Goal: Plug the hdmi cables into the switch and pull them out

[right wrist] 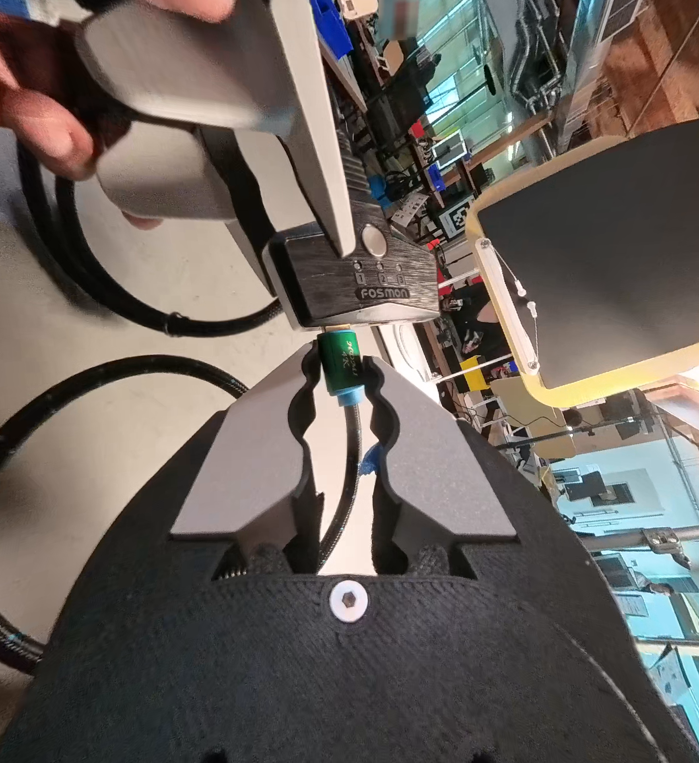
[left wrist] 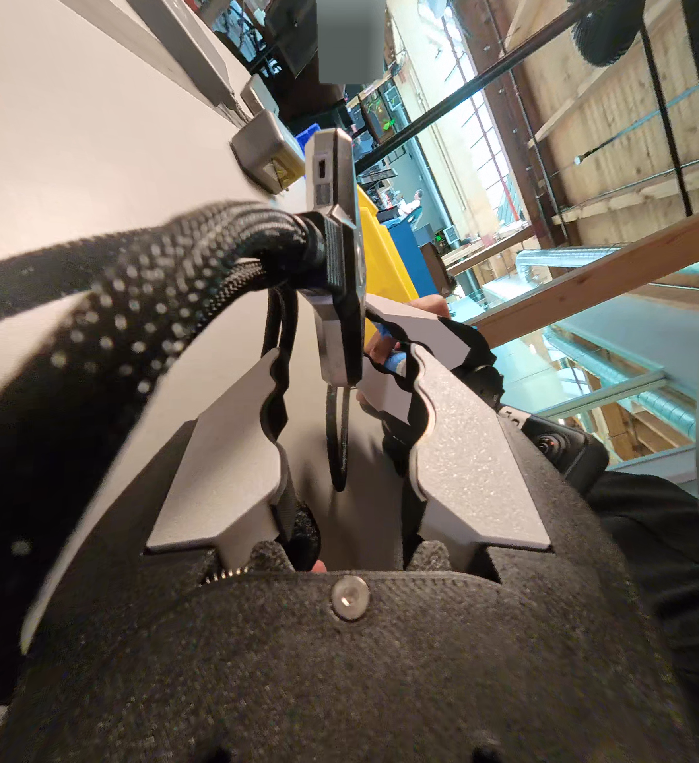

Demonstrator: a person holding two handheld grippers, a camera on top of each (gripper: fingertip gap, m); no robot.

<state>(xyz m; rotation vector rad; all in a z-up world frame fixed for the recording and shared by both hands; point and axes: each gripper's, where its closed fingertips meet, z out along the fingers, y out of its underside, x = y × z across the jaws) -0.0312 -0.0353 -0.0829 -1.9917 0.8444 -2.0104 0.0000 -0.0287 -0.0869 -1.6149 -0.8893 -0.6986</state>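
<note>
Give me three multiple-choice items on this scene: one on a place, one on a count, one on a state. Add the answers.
1. Where is the green plug?
A. flat on the table
B. at a port of the switch
C. in a yellow bin

2. How many small indicator lights sit on the switch's face?
A. one
B. three
C. five

3. The right hand-held gripper is:
A. shut on the green plug
B. wide open
C. out of view

Answers:
1 B, it butts against the switch's edge.
2 B, three dots sit in a row below the round button.
3 A, both fingertips press the plug's sides.
</note>
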